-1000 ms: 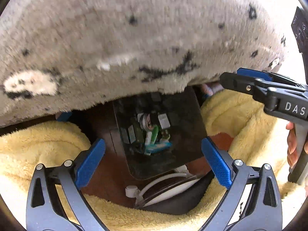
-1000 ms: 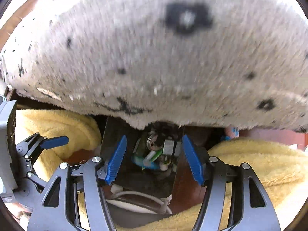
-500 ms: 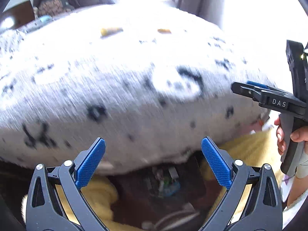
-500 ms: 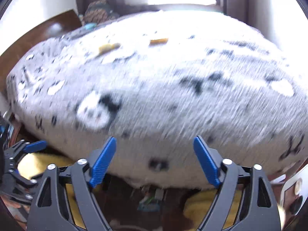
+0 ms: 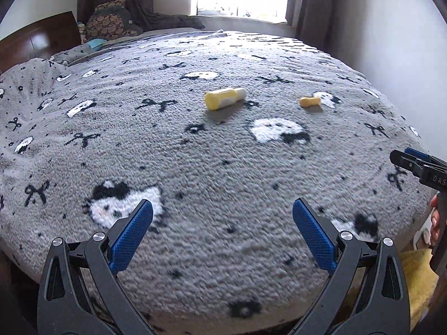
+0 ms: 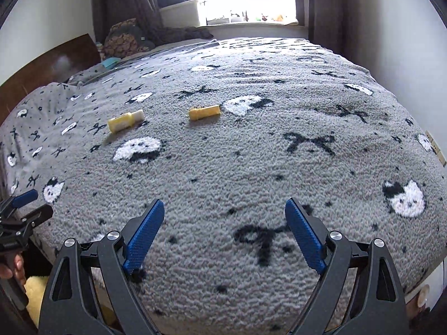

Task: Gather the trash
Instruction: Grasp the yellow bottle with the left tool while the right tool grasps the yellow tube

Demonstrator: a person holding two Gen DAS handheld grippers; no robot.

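- I hold my left gripper (image 5: 222,238) and right gripper (image 6: 223,234) over the bed's near edge, jaws spread, empty.
- Yellow bottle (image 5: 225,98) and small yellow piece (image 5: 309,101) lie mid-blanket (image 5: 195,153), far ahead.
- Risk: round trash rolls on plush pile if nudged.

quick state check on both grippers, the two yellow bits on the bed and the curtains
left gripper: open, empty, above the blanket's near edge
right gripper: open, empty
yellow-and-white bottle: lying on its side on the blanket
small yellow container: lying flat, apart from the bottle
curtains: drawn open
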